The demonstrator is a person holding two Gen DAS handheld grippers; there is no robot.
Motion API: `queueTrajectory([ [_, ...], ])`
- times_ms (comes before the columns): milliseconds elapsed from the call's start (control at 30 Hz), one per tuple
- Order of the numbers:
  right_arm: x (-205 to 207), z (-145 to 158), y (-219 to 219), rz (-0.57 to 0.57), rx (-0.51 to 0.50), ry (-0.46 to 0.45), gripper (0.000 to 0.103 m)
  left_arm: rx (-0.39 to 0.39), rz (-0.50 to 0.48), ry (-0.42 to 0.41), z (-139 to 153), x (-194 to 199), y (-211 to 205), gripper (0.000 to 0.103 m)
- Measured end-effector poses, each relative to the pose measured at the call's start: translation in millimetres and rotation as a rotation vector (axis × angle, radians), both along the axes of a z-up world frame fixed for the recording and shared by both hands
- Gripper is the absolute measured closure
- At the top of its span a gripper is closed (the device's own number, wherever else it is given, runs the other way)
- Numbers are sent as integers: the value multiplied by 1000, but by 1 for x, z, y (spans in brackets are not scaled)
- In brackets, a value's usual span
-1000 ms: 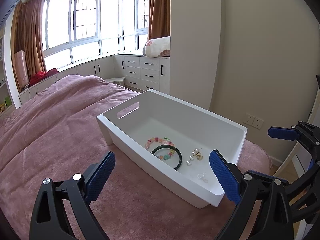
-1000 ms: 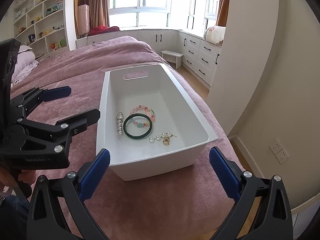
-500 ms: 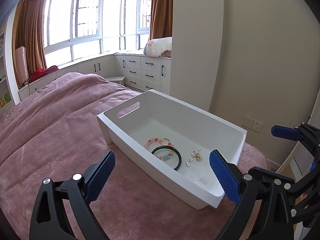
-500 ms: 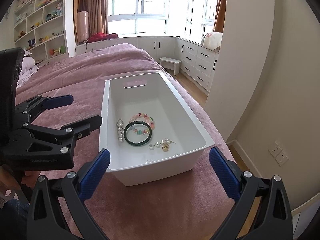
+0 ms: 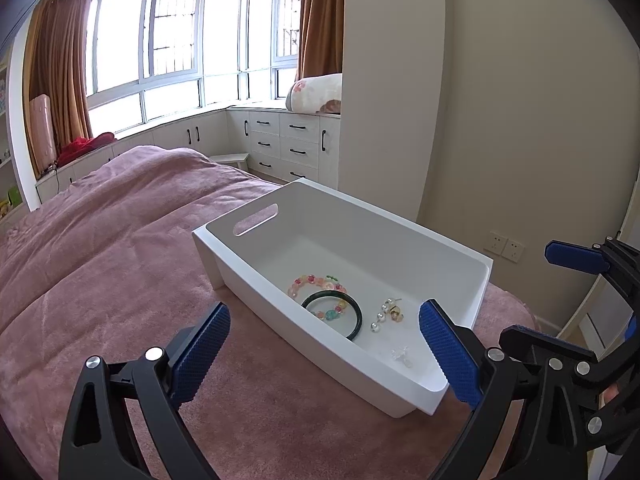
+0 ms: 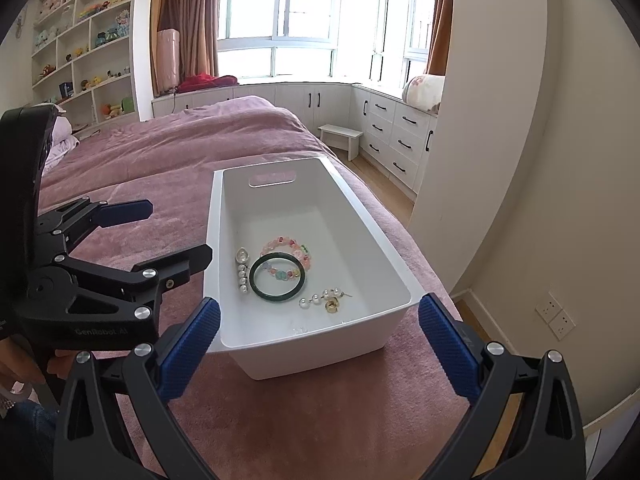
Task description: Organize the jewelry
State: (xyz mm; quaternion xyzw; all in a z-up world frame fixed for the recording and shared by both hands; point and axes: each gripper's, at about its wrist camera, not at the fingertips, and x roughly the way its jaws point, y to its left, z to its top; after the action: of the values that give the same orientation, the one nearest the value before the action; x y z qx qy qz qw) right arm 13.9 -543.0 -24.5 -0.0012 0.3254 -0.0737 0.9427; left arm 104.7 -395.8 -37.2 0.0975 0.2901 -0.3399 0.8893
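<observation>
- Pulling back a touch: over the last second both views have lifted slightly, and the white bin (image 6: 394,276) now sits a little lower in each frame, while the jewelry inside looks unmoved.
- That tells me no piece is in transit; judging from how things lie, the sorting is either finished or between picks.
- Everything visible is in the bin, which rests on the pink bedspread (image 5: 100,264) near the foot corner of the bed.
- Inside it, the dark green bangle (image 6: 277,277) lies flat on the floor of the bin, overlapping the pastel bead bracelet (image 6: 286,249).
- Just left of the bangle lies a pearl strand (image 6: 242,270); to its right, a second pearl piece with a gold charm (image 6: 325,299).
- A small clear piece (image 5: 401,354) sits near the front wall, too faint to identify.
- Left gripper (image 5: 324,354): jaws spread wide, nothing between the blue pads, hovering above the bedspread with the bin's long side ahead of it.
- Right gripper (image 6: 320,344): equally wide and empty, framing the bin's near end from above.
- Neither tool touches the bin; the left one shows in the right view just beside its left wall.
</observation>
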Motion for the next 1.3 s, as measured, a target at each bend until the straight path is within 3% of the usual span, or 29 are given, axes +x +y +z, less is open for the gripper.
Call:
queueTrajectory([
  [567,1,6,0,-15,-14,-20,5,10,-15,-5,1,-3,1,7],
  [733,2,5,0,-15,-8,-19,5,32,-22,-49,1,-8,0,7],
  [1300,4,8,0,-19,-20,-26,5,13,10,12,0,-1,10,7],
])
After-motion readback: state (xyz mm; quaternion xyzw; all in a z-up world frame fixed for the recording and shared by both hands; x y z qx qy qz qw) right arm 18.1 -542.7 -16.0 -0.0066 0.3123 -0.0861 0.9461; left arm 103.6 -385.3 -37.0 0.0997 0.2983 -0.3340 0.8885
